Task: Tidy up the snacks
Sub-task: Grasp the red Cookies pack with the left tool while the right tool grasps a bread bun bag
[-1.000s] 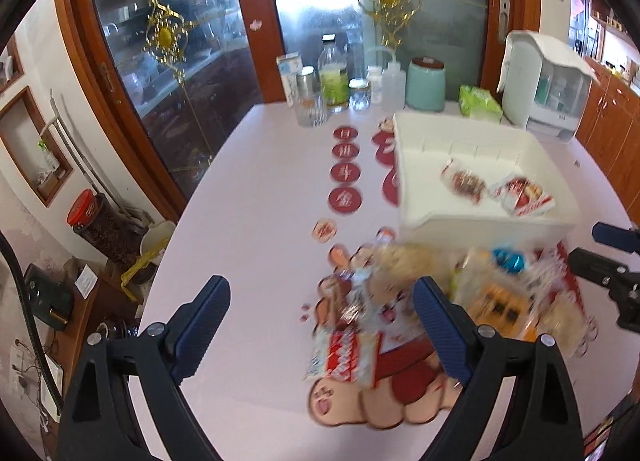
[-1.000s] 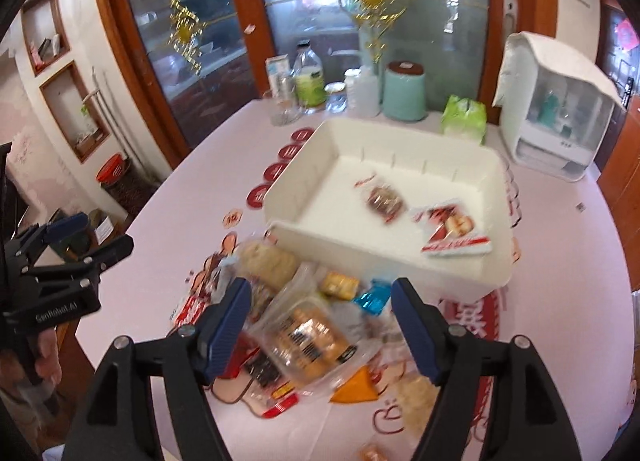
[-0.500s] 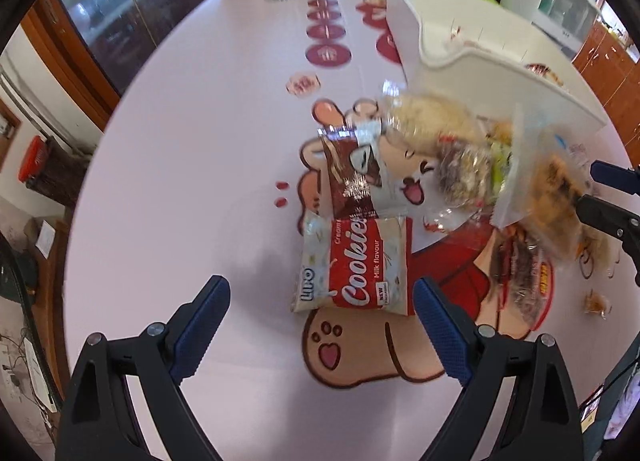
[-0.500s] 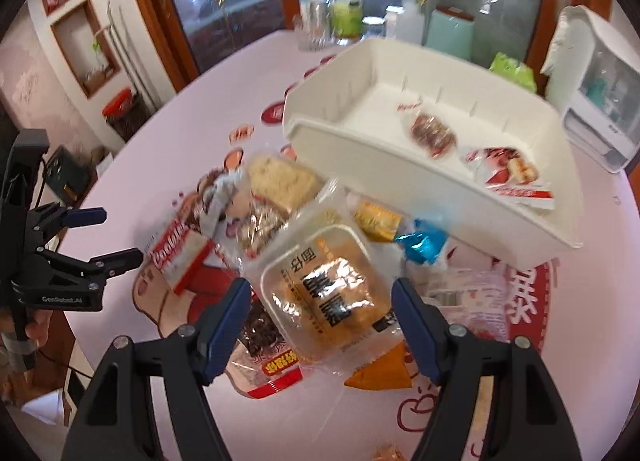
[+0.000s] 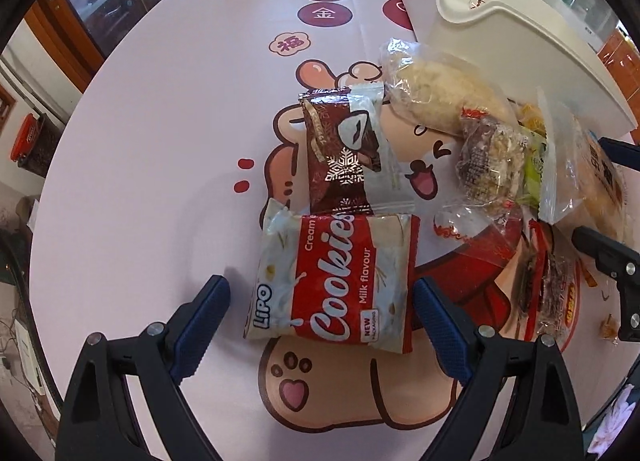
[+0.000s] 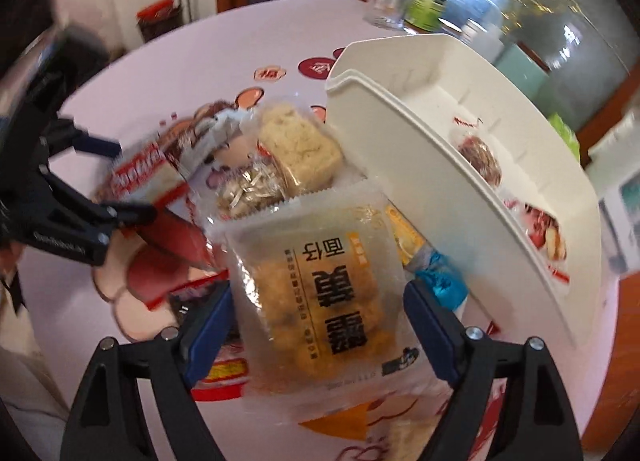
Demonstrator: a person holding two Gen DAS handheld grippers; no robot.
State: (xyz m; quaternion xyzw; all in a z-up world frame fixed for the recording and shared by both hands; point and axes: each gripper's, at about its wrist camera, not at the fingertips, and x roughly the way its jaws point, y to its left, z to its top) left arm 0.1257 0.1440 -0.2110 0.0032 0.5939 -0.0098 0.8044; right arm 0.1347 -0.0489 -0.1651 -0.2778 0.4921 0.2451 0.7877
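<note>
Two tools: left tool [image 5: 320, 315] wide around "LiPO Cookies" pack [image 5: 334, 281]; right tool [image 6: 316, 331] opening around pastry packet [image 6: 316, 289].

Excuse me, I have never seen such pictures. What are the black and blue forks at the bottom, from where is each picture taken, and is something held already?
No robot here: a person holds a two-finger tool in each hand, with a camera looking along its fingers. One picture is from the left gripper, the other from the right gripper. On the pink cartoon-printed tablecloth lies a heap of snacks beside a white plastic bin. The left fingers stand open around a red-and-white cookie packet. The right fingers are opening around a clear bag of golden pastry. Neither is gripped yet.
</note>
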